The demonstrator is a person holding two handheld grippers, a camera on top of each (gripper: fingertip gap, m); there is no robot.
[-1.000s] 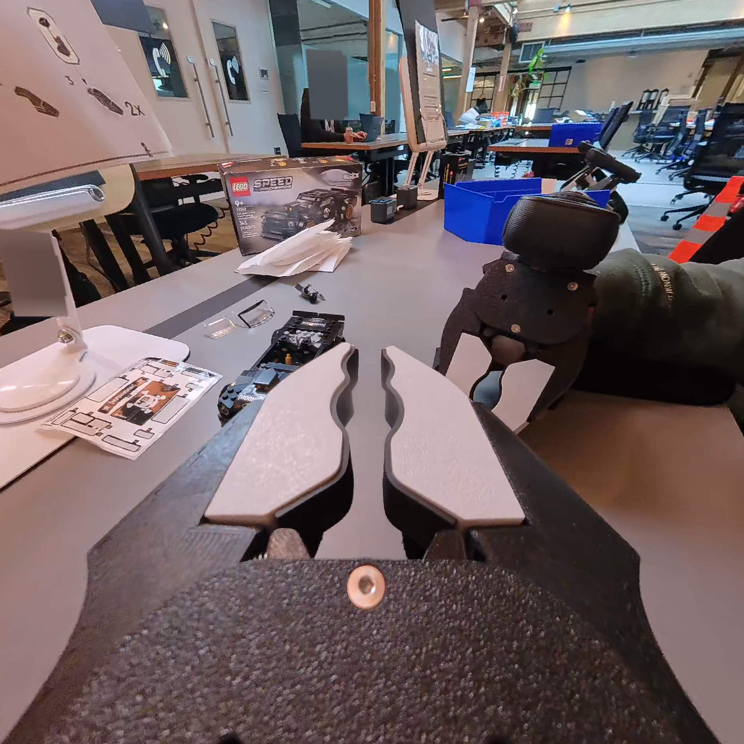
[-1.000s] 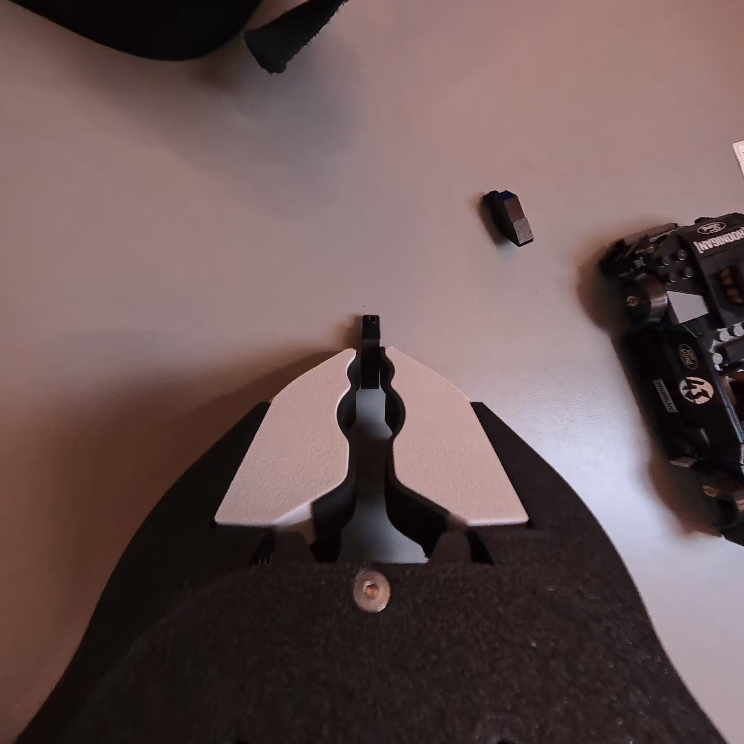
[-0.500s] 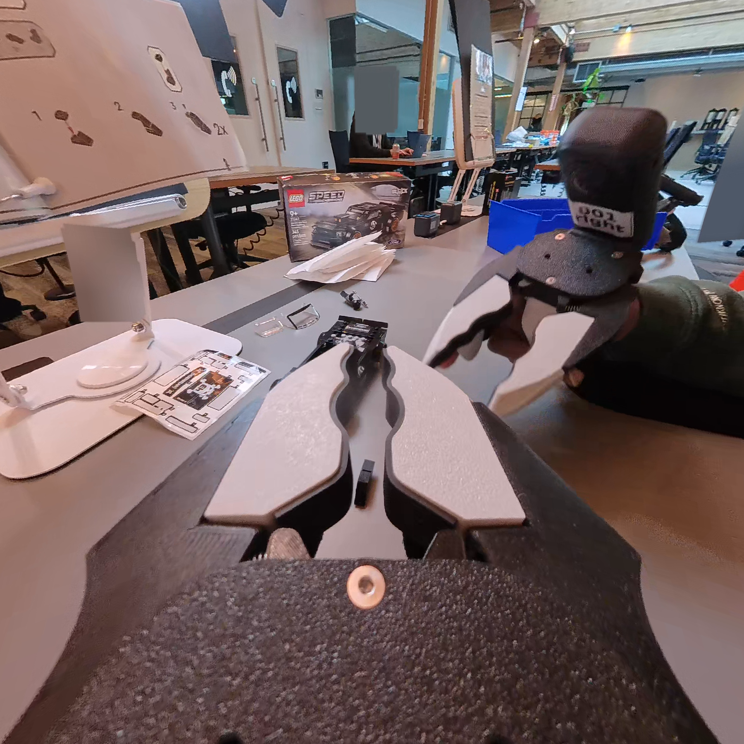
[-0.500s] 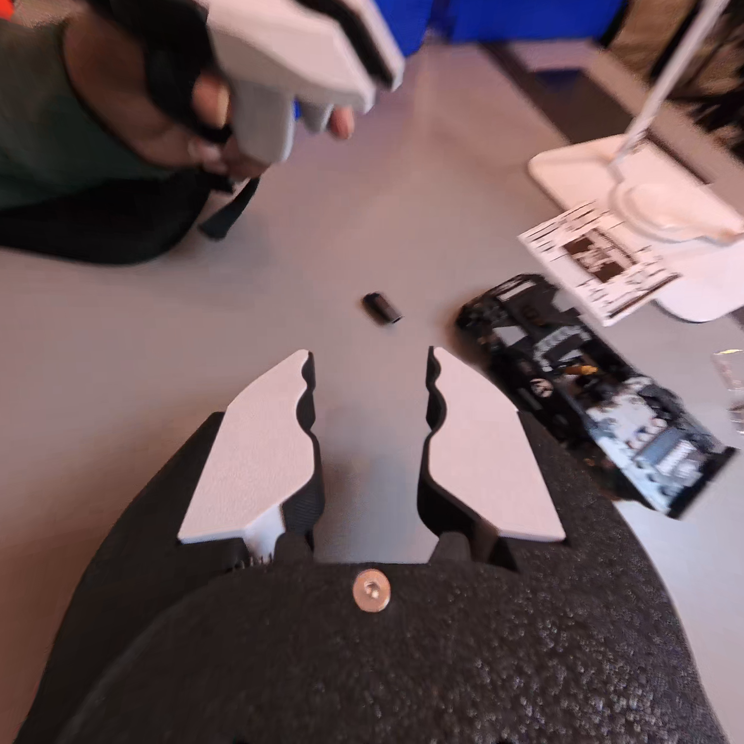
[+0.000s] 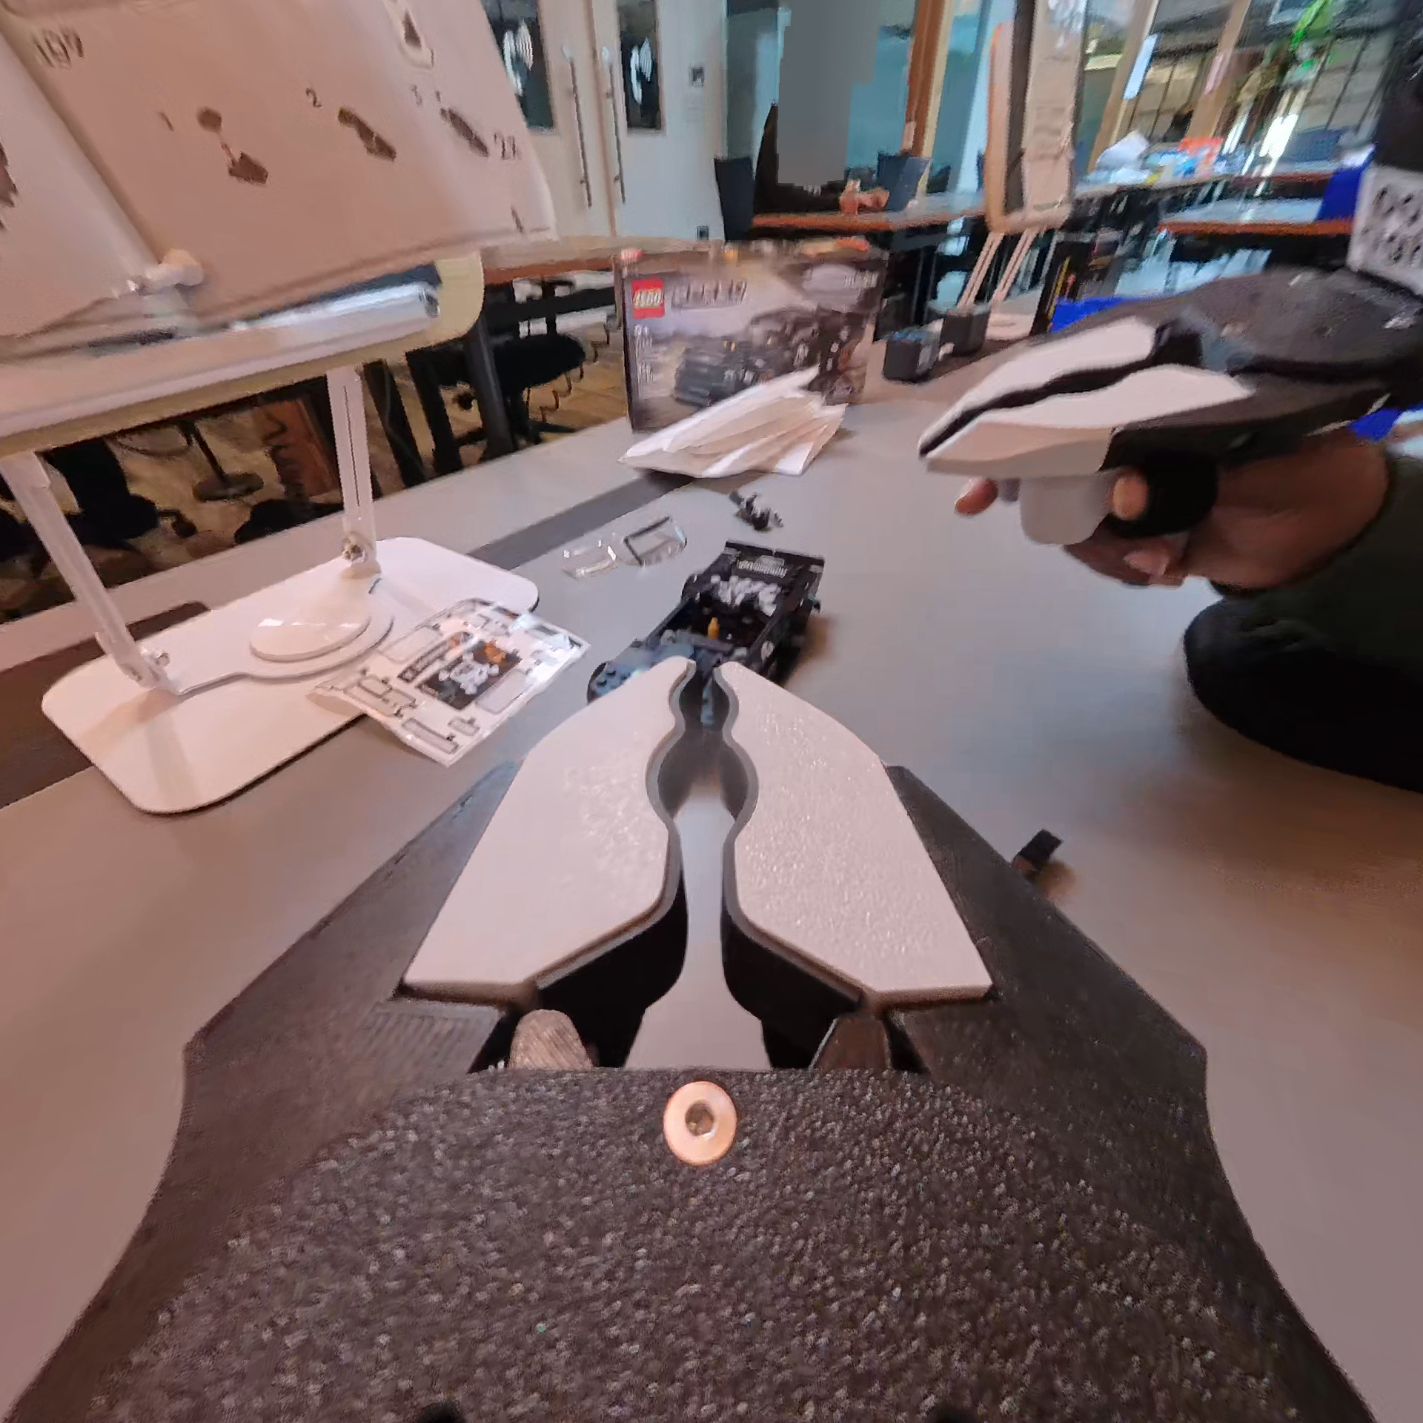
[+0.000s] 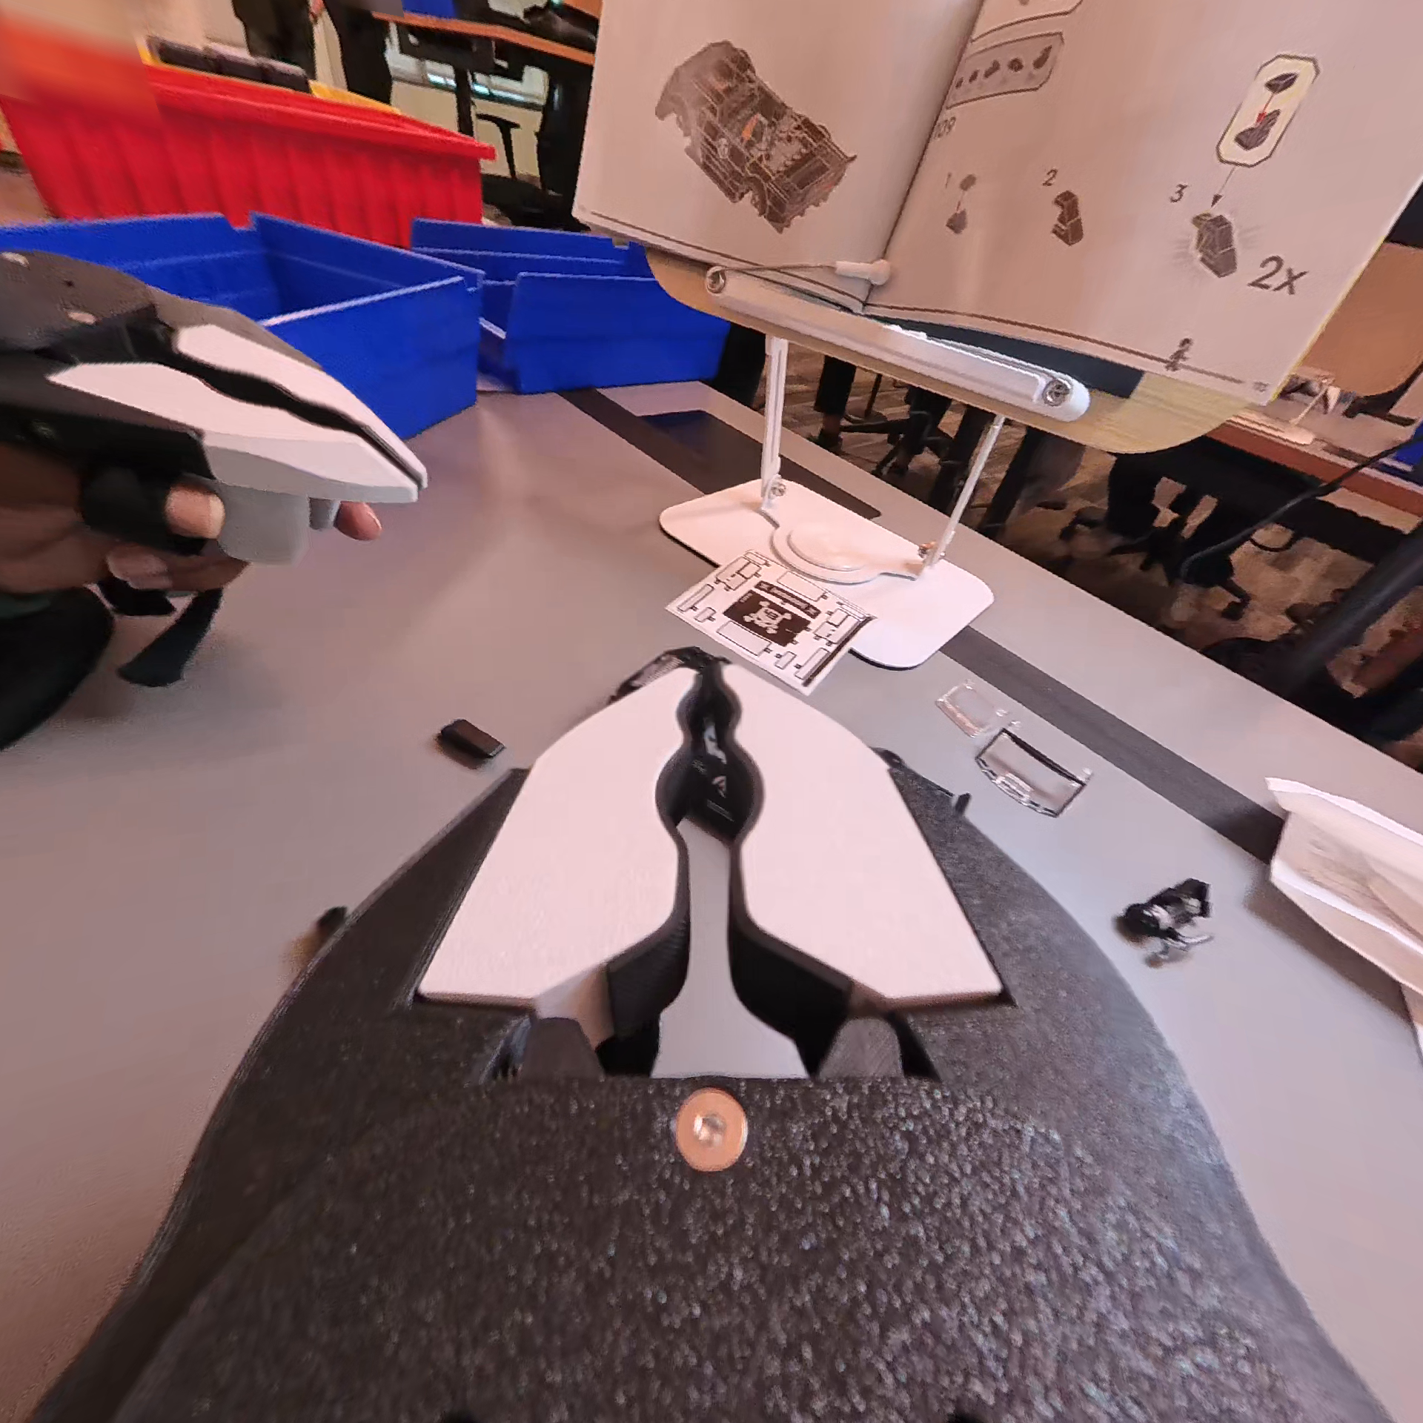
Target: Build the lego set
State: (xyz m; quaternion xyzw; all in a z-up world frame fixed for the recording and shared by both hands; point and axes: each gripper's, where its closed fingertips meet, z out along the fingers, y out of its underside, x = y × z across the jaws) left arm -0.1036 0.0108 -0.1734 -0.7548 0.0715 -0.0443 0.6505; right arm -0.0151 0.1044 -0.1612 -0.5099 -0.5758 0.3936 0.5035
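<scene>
Your left gripper (image 5: 702, 678) nearly closed and holding nothing, pointing at the black lego car (image 5: 724, 616) on the table (image 5: 1001, 693), your right gripper (image 6: 712, 678) narrowed likewise above it, only its view showing the red bin (image 6: 231, 154), only the left's showing the lego box (image 5: 751, 339).

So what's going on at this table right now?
A person is building a toy brick car with a hand-held tool in each hand. The half-built black car sits on the grey table beside a sticker sheet and the stand holding the open instruction booklet. Both the left tool and right tool are shut and empty, raised off the table. A small black piece lies loose nearby.
</scene>
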